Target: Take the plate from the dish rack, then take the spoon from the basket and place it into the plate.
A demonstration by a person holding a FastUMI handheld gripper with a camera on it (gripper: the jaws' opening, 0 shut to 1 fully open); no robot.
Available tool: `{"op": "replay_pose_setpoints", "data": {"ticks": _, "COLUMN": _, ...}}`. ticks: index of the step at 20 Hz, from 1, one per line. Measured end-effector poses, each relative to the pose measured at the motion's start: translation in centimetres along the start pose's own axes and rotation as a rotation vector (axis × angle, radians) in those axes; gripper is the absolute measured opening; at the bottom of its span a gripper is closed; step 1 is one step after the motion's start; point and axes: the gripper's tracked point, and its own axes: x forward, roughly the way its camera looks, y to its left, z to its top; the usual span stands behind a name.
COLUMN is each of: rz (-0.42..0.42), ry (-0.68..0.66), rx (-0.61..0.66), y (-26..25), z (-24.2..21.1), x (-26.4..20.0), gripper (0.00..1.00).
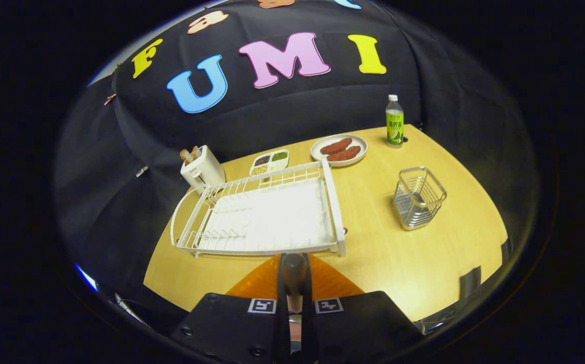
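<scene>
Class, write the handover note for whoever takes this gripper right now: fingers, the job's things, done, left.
Gripper: shut on the dark spoon, which sticks out ahead between the fingers.
Orange ribbed plate: on the table, just ahead of the fingers, in front of the white wire dish rack.
Silver wire basket: beside the rack.
Done: plate off the rack, spoon out of the basket.
Left: lower the spoon into the plate and release it.

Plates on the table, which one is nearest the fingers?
The orange plate, right under the fingers gripping the spoon; the white one holds food beyond the dish rack.
</scene>
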Motion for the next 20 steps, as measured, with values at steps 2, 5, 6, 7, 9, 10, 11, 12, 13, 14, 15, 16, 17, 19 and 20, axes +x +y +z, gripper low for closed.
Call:
{"op": "replay_pose_setpoints", "data": {"ticks": 2, "rz": 0.013, "ry": 0.04, "rx": 0.03, "y": 0.9, "z": -1.8, "x": 1.2, "gripper": 0.13}}
{"op": "replay_pose_setpoints", "data": {"ticks": 5, "rz": 0.015, "ry": 0.059, "rx": 0.077, "y": 1.9, "z": -3.4, "x": 2.5, "gripper": 0.13}}
{"op": "replay_pose_setpoints", "data": {"ticks": 6, "rz": 0.014, "ry": 0.064, "rx": 0.088, "y": 2.2, "z": -3.9, "x": 3.0, "gripper": 0.13}}
{"op": "replay_pose_setpoints", "data": {"ticks": 7, "rz": 0.011, "ry": 0.074, "rx": 0.09, "y": 2.4, "z": -4.3, "x": 3.4, "gripper": 0.13}}
{"op": "replay_pose_setpoints", "data": {"ticks": 9, "rz": 0.004, "ry": 0.09, "rx": 0.086, "y": 2.6, "z": -5.2, "x": 3.8, "gripper": 0.14}}
{"op": "replay_pose_setpoints", "data": {"ticks": 10, "rz": 0.003, "ry": 0.083, "rx": 0.092, "y": 2.8, "z": -5.2, "x": 3.7, "gripper": 0.14}}
{"op": "replay_pose_setpoints", "data": {"ticks": 11, "rz": 0.0, "ry": 0.082, "rx": 0.096, "y": 2.8, "z": -5.0, "x": 4.0, "gripper": 0.14}}
{"op": "replay_pose_setpoints", "data": {"ticks": 12, "rz": -0.004, "ry": 0.082, "rx": 0.098, "y": 2.6, "z": -5.0, "x": 4.0, "gripper": 0.16}}
{"op": "replay_pose_setpoints", "data": {"ticks": 13, "rz": -0.004, "ry": 0.083, "rx": 0.101, "y": 2.7, "z": -5.0, "x": 4.0, "gripper": 0.16}}
{"op": "replay_pose_setpoints", "data": {"ticks": 14, "rz": -0.007, "ry": 0.081, "rx": 0.102, "y": 2.6, "z": -4.8, "x": 3.7, "gripper": 0.17}}
{"op": "replay_pose_setpoints", "data": {"ticks": 15, "rz": -0.009, "ry": 0.082, "rx": 0.108, "y": 2.4, "z": -4.8, "x": 3.7, "gripper": 0.16}}
{"op": "replay_pose_setpoints", "data": {"ticks": 16, "rz": -0.009, "ry": 0.076, "rx": 0.113, "y": 2.1, "z": -4.6, "x": 3.6, "gripper": 0.17}}
{"op": "replay_pose_setpoints", "data": {"ticks": 17, "rz": -0.014, "ry": 0.073, "rx": 0.122, "y": 2.0, "z": -4.4, "x": 3.3, "gripper": 0.21}}
{"op": "replay_pose_setpoints", "data": {"ticks": 19, "rz": -0.013, "ry": 0.078, "rx": 0.144, "y": 1.7, "z": -4.6, "x": 2.7, "gripper": 0.57}}
{"op": "replay_pose_setpoints", "data": {"ticks": 20, "rz": -0.017, "ry": 0.079, "rx": 0.147, "y": 1.3, "z": -4.7, "x": 2.3, "gripper": 0.7}}
